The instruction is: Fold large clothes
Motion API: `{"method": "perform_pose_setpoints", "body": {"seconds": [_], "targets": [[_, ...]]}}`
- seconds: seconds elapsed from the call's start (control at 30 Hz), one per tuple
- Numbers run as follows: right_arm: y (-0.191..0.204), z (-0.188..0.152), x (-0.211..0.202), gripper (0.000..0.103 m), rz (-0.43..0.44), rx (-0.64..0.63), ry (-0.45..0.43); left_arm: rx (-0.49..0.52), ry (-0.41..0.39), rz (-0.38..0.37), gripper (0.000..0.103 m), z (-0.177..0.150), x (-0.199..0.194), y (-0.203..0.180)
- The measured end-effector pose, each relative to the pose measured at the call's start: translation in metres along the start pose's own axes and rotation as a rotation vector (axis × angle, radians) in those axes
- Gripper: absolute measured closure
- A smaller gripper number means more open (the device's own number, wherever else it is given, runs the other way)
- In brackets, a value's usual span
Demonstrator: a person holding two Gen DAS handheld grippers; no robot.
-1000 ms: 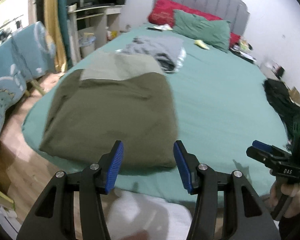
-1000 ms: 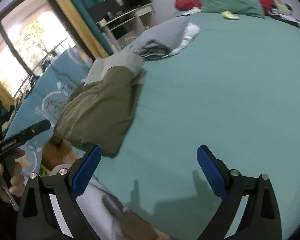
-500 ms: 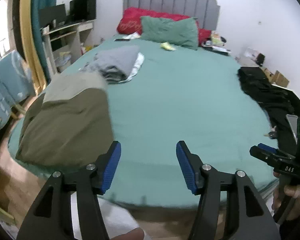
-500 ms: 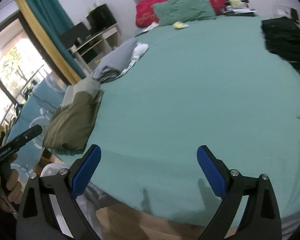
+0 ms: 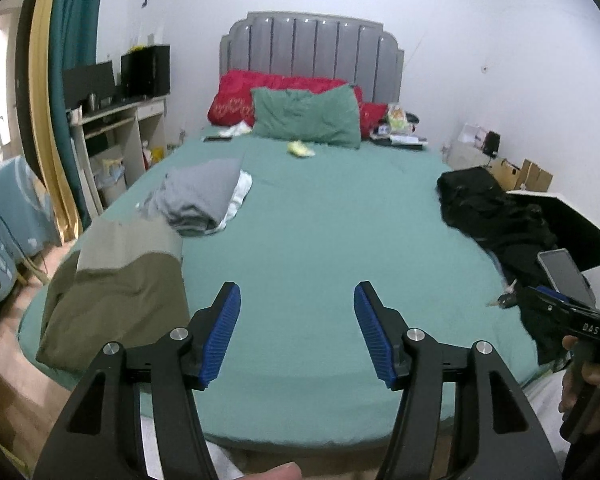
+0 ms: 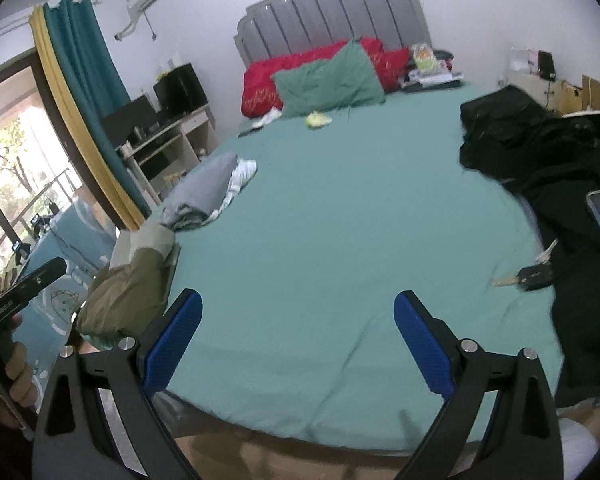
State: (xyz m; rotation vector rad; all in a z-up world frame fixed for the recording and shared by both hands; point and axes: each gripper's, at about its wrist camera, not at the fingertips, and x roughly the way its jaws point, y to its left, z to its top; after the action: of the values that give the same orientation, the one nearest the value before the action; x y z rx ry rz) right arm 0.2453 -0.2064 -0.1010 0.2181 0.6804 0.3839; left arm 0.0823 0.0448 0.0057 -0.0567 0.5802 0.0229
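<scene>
1. Left wrist view: the left gripper [image 5: 297,330] has jaws apart with nothing between them, having just been opening.
2. The folded olive garment [image 5: 116,292] lies at the bed's [image 5: 320,240] near left corner, long axis toward the headboard [image 5: 312,52].
3. The right gripper [image 6: 298,344] gapes wide, empty; the black clothes [image 6: 540,148] are heaped at the right edge.

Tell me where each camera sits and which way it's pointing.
Left wrist: on the left claw, open, at the bed's foot, facing the headboard; right claw and hand at right edge.
Right wrist: on the right claw, open, facing likewise; left claw at left edge.
Shared: olive garment, green pillow, black clothes.
</scene>
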Motion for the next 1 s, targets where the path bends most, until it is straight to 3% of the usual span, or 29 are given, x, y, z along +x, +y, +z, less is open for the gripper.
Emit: {"method": "perform_pose_setpoints", "body": {"seconds": [0.57, 0.93, 1.0], "targets": [[0.032, 0.038, -0.129, 0.007, -0.096, -0.125, -0.274, 0.051, -0.245, -0.003, 0.038, 0.034, -0.086, -0.027], [0.074, 0.042, -0.182, 0.006, -0.159, -0.23, -0.392, 0.028, -0.396, -0.038, 0.033, 0.04, -0.14, -0.022], [0.083, 0.042, -0.19, 0.002, -0.168, -0.245, -0.412, 0.021, -0.417, -0.041, 0.033, 0.04, -0.148, -0.017]]}}
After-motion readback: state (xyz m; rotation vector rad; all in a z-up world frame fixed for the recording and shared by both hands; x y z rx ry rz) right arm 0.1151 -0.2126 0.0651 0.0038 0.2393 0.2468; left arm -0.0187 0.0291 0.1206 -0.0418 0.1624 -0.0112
